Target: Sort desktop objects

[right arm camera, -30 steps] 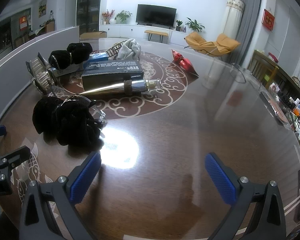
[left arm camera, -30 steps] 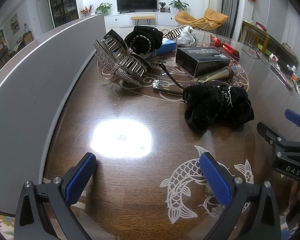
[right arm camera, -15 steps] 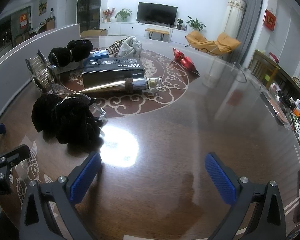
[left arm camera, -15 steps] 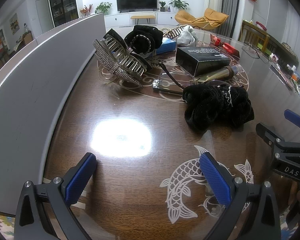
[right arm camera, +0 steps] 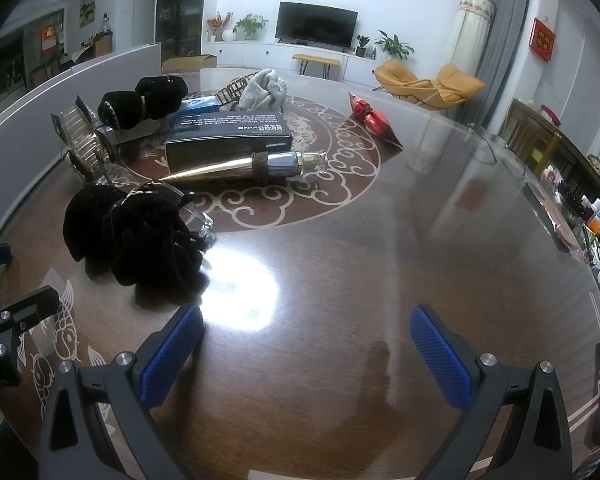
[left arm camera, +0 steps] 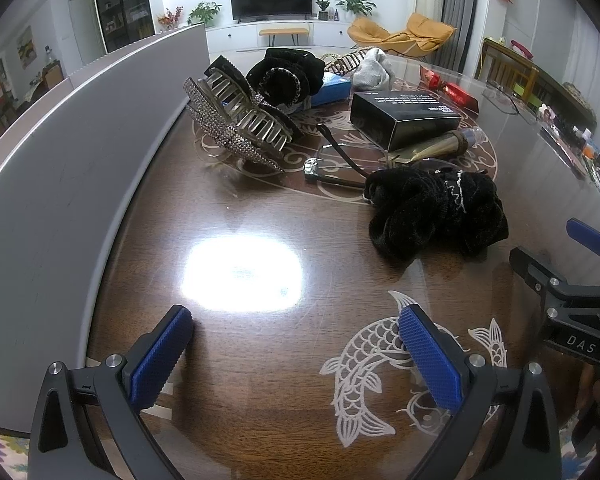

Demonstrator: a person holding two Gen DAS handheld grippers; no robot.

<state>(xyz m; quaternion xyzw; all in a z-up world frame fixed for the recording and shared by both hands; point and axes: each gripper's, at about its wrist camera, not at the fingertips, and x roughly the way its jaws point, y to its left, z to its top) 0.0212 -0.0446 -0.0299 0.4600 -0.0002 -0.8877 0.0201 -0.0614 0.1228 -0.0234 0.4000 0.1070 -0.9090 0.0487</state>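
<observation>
Both grippers — left gripper [left arm camera: 296, 342], right gripper [right arm camera: 306, 340] — fingers wide, empty, over the table [right arm camera: 340, 264] near edge, black scrunchie [left arm camera: 436, 212] just ahead.

Black velvet scrunchie [left arm camera: 436, 216] with a thin silver chain, crumpled in a heap at 3 o'clock in the left wrist view, partly on clear glasses [left arm camera: 332, 164]. Large rhinestone claw clip [left arm camera: 236, 124] at 11 o'clock, teeth up, tilted. Second black scrunchie [left arm camera: 288, 76] behind it at 12 o'clock, beside a blue packet [left arm camera: 332, 88]. Black box [right arm camera: 228, 140] with white print lies flat at centre; gold-and-silver tapered bottle [right arm camera: 252, 166] on its side just in front, touching it. Grey cloth [right arm camera: 264, 88] bunched at 12 o'clock, red foil wrapper [right arm camera: 370, 118] at 1 o'clock.
</observation>
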